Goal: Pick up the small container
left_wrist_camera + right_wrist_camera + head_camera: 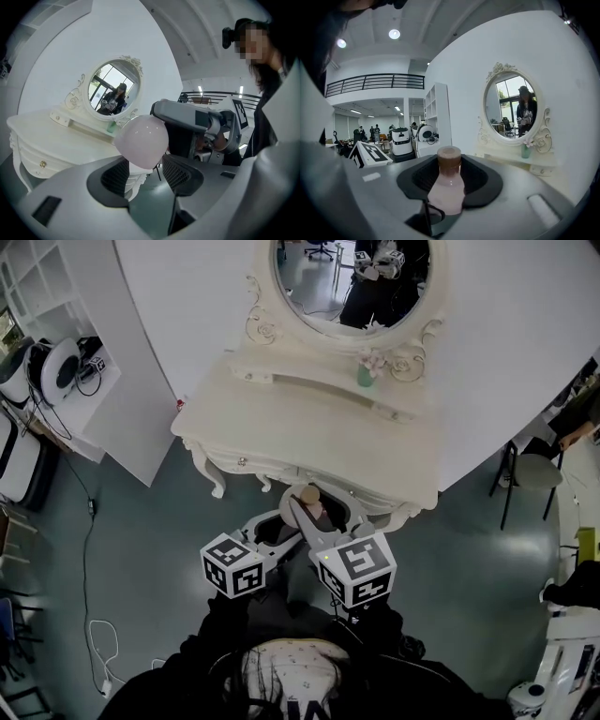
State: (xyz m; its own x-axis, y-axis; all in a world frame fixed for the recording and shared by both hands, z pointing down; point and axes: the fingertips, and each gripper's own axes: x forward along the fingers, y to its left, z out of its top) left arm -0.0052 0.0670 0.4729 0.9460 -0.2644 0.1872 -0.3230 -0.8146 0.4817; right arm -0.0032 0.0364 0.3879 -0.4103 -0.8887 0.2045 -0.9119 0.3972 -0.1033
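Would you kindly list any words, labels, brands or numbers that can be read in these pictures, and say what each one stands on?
Readable text: none in any view.
Left marker cube and right marker cube: black-and-white square patterns only, no letters or numbers.
Pink bottle: no label shows on it or on its brown cap.
White marks on the person's dark top: cut off at the picture's edge, unreadable.

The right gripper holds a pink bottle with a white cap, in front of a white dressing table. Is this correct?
Not quite: the cap of the pink bottle is brown, not white, as the right gripper view shows. The rest of the statement holds.
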